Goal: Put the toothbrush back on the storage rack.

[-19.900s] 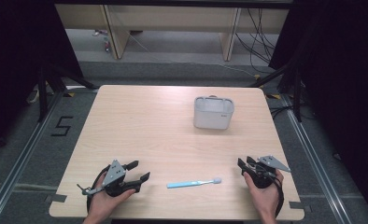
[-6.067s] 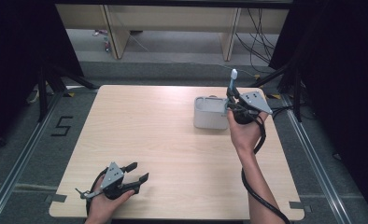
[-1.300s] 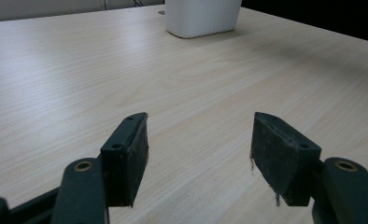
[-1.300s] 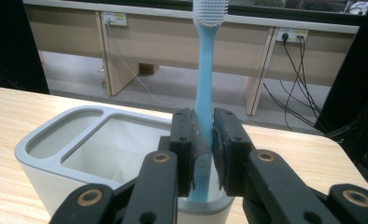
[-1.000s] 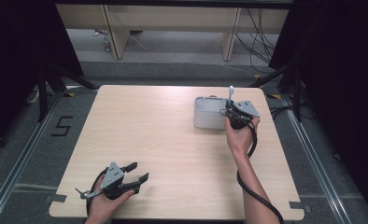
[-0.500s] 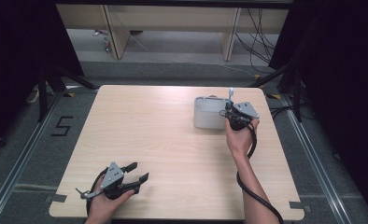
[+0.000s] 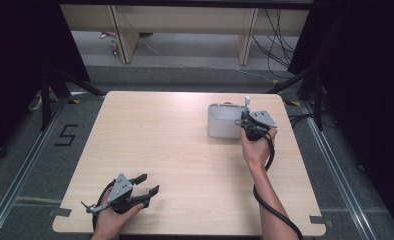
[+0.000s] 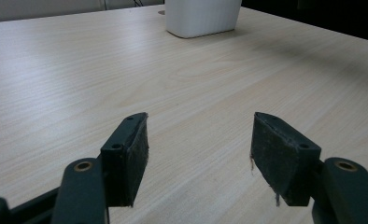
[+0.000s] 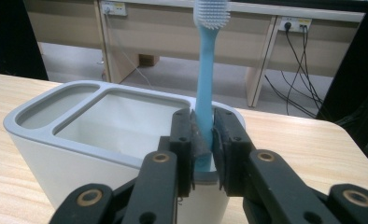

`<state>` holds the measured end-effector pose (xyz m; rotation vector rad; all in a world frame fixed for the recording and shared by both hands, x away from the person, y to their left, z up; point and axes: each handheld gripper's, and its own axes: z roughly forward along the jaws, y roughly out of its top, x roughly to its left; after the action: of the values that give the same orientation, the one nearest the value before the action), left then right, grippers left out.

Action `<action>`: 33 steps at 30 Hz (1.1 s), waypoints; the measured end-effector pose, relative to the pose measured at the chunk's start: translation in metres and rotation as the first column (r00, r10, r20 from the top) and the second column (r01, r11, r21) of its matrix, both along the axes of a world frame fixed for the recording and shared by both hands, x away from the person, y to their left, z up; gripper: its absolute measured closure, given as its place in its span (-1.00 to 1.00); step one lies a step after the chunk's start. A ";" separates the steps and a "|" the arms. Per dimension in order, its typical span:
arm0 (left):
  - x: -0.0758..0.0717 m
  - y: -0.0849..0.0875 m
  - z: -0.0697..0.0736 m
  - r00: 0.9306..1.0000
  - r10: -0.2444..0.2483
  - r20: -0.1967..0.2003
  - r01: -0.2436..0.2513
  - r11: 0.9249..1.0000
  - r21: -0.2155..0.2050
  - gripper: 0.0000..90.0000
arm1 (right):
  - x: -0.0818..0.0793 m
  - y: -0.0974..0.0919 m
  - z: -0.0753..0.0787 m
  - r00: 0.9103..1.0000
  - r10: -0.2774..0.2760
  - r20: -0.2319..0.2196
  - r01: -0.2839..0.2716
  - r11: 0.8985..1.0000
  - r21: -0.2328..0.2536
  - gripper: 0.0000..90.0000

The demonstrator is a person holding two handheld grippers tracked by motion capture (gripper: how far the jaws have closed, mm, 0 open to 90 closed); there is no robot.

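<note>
On the wooden table [image 7: 175, 150] a white two-part holder [image 9: 79, 135] stands near the far right corner, the right gripper [image 9: 203, 140] clamps a blue toothbrush [image 9: 204, 88] upright over its rim, and the left gripper [image 8: 198, 154] rests empty, jaws wide apart, near the front left edge.

The counter [image 7: 185, 150] is a rectangular top of light wood grain with rounded corners, standing on a grey floor [image 7: 30, 165]. A white holder [image 7: 224, 121] with two compartments stands on the counter at the far right. The left tool [image 7: 144, 184] rests on the counter near the front left corner, jaws apart.
</note>
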<state>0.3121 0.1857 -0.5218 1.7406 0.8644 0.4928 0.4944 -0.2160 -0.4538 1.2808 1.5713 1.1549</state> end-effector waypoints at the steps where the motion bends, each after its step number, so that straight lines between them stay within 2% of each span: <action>1: 0.000 0.000 0.000 1.000 0.000 0.000 0.000 1.000 -0.001 -0.20 | 0.000 0.000 0.000 1.000 0.003 -0.001 -0.003 1.000 0.001 0.75; 7: 0.000 0.000 0.000 1.000 0.000 -0.001 0.000 1.000 -0.001 -0.20 | 0.000 0.000 0.000 1.000 0.001 -0.005 -0.001 1.000 0.005 0.75; 8: 0.000 0.000 0.000 1.000 0.001 -0.001 -0.001 1.000 -0.002 -0.20 | 0.001 -0.001 -0.001 1.000 0.008 0.000 -0.008 1.000 -0.007 0.75; 9: 0.000 0.000 0.000 1.000 0.001 -0.001 -0.001 1.000 -0.002 -0.20 | 0.000 0.001 -0.001 1.000 -0.003 -0.005 0.003 1.000 0.015 0.75; 16: 0.000 0.000 0.000 1.000 0.000 0.001 0.000 1.000 0.001 -0.20 | 0.002 -0.003 -0.001 1.000 0.006 -0.006 -0.006 1.000 -0.015 0.75; 17: 0.001 0.000 -0.001 1.000 -0.004 0.006 0.004 1.000 -0.008 -0.20 | 0.002 -0.002 -0.002 1.000 0.003 -0.008 -0.003 1.000 -0.001 0.75; 18: 0.001 0.000 -0.001 1.000 -0.005 0.006 0.005 1.000 -0.009 -0.20 | 0.002 -0.003 -0.002 1.000 0.007 -0.004 -0.007 1.000 -0.013 0.75; 22: 0.000 0.000 0.000 1.000 0.000 0.000 0.000 1.000 0.001 -0.20 | 0.001 -0.002 -0.001 1.000 -0.002 -0.018 0.002 1.000 0.009 0.75; 30: 0.000 0.000 0.000 1.000 0.000 0.001 0.000 1.000 0.000 -0.20 | 0.001 -0.002 -0.001 1.000 -0.009 -0.022 0.009 1.000 0.002 0.74; 31: 0.000 0.000 0.000 1.000 0.000 0.001 0.000 1.000 0.000 -0.20 | 0.002 -0.003 0.000 1.000 -0.001 -0.013 0.001 1.000 -0.014 0.74; 33: 0.000 0.000 0.000 1.000 0.000 0.001 0.000 1.000 0.000 -0.20 | 0.002 -0.002 -0.001 1.000 -0.001 -0.020 0.001 1.000 0.003 0.73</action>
<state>0.3121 0.1859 -0.5217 1.7398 0.8636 0.4938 0.4965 -0.2181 -0.4545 1.2984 1.5843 1.1477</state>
